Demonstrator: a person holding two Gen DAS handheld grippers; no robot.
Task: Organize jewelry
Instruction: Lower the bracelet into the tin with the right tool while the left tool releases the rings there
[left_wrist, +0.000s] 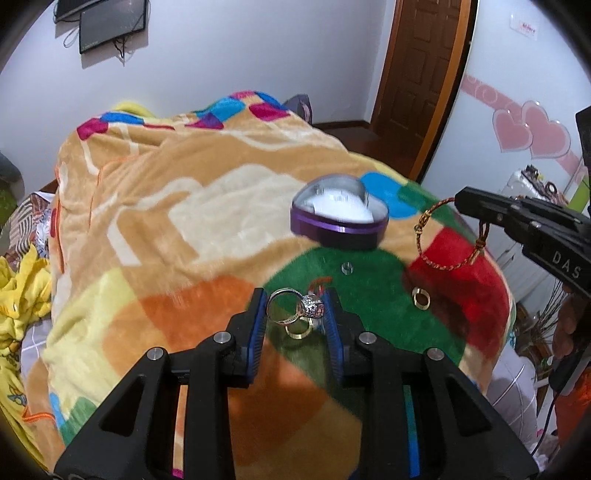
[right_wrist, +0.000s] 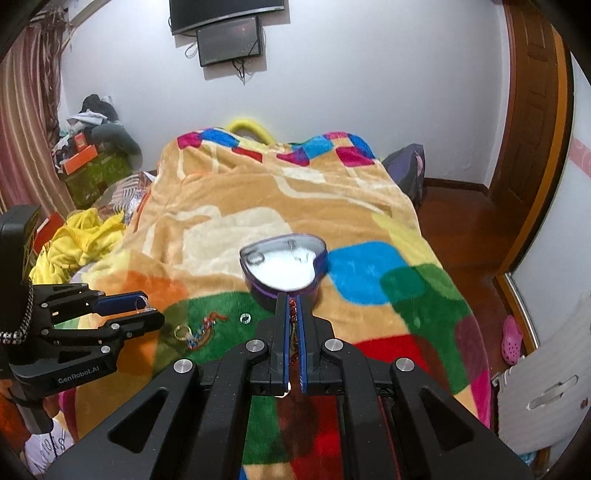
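A silver ring with a stone cluster (left_wrist: 309, 305) is held off the blanket. A red-and-gold cord bracelet (left_wrist: 448, 236) hangs in the air. An open purple heart-shaped box (left_wrist: 338, 218) with white lining sits beyond. Two gold rings (left_wrist: 421, 297) lie on the blanket.

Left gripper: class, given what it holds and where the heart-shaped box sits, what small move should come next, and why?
Probably carry the left gripper forward over the open heart-shaped box. Its pads are shut on a silver ring, lifted off the blanket, and the box's white lining lies just ahead.
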